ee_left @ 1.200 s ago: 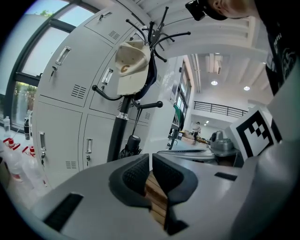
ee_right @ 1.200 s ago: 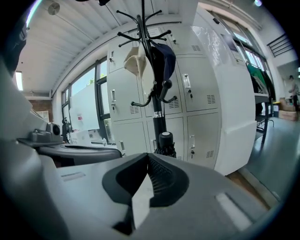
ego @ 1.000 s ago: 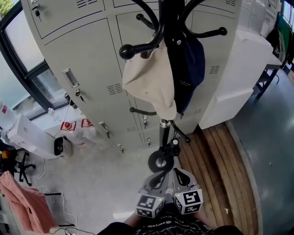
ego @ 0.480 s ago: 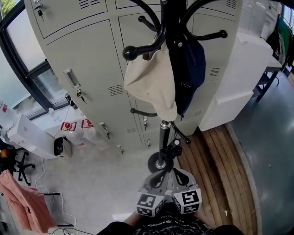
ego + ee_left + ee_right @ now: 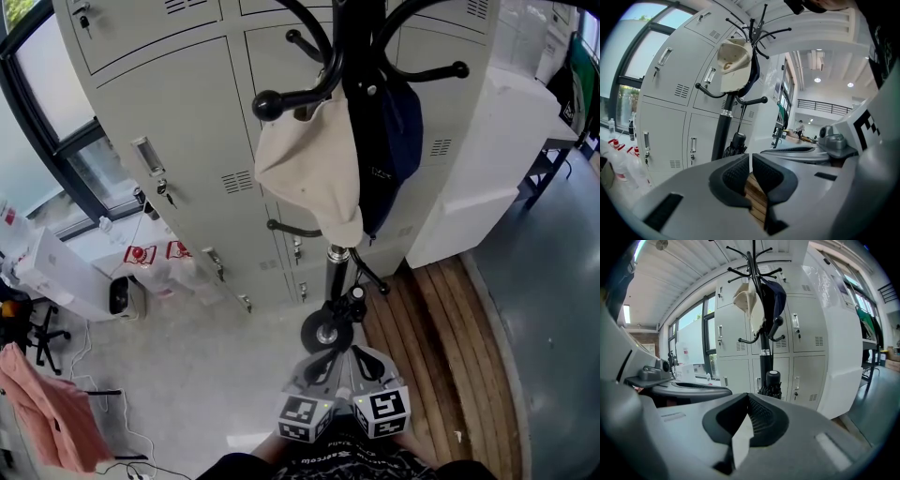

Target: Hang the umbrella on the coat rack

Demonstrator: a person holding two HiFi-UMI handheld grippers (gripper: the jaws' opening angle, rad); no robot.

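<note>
Straight ahead, grey lockers (image 5: 178,141) fill the back. Before them stands the black rack (image 5: 335,267), with a cream cap (image 5: 309,173) and a navy cap (image 5: 394,131) on its hooks. The folded black umbrella (image 5: 772,383) is not hung: it stands upright on the floor, just beside the rack's pole. Side by side near the rack's foot, the left gripper (image 5: 751,157) and right gripper (image 5: 747,395) both have their jaws closed on nothing.
</note>
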